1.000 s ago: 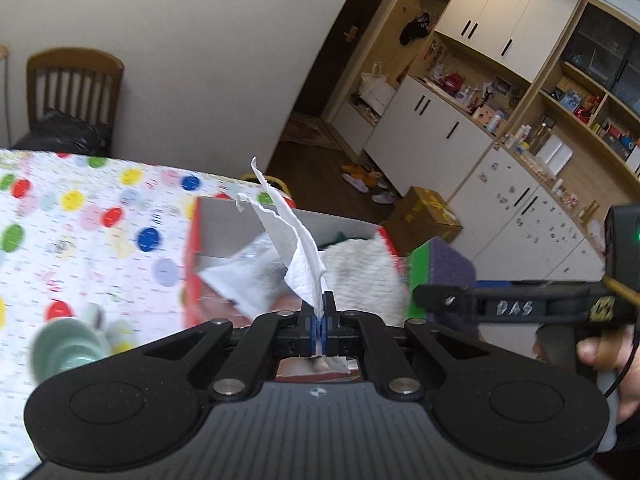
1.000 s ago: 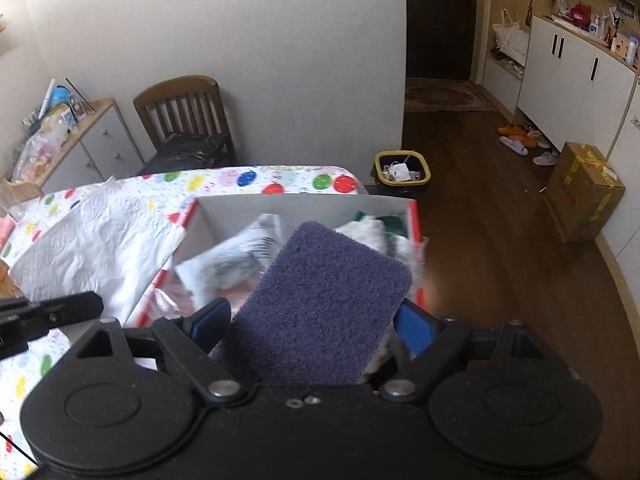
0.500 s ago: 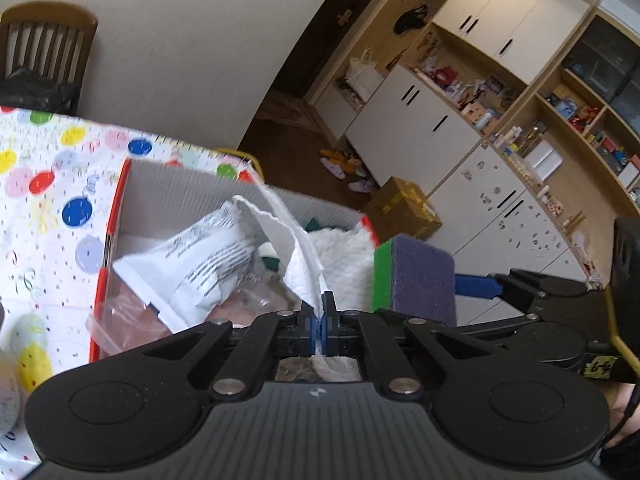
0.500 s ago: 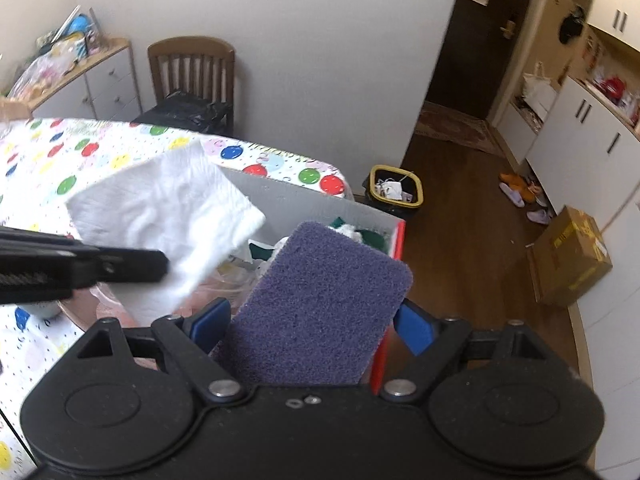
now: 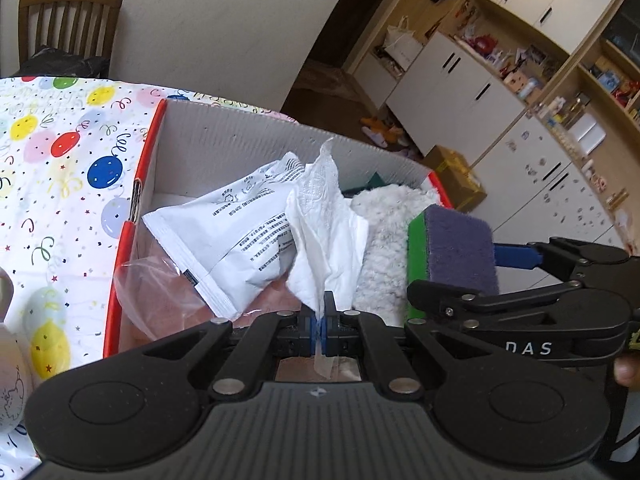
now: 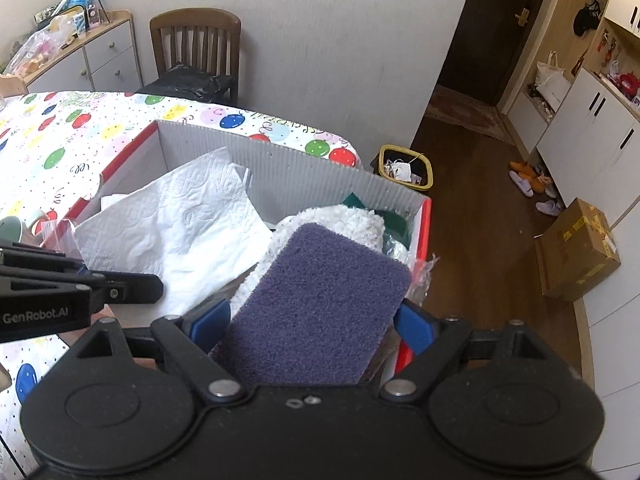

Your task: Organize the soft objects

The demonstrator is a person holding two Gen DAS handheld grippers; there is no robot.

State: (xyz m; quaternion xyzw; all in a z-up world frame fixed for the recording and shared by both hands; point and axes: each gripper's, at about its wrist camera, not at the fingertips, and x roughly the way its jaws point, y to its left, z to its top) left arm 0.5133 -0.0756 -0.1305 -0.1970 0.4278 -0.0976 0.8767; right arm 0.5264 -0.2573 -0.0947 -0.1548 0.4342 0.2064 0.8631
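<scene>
Over the box [image 5: 224, 140], sponge [image 6: 320, 304] lengthwise along right claw [image 6: 312, 320].

Lit evenly by soft daylight, with only faint shadows inside the red-edged grey corrugated box [image 5: 224, 136]. Sharp at centre in both views, no motion blur. Bent strongly by fisheye at the edges, with dark vignetted corners. Dimmer toward the dark brown doorway [image 6: 480, 40].
</scene>
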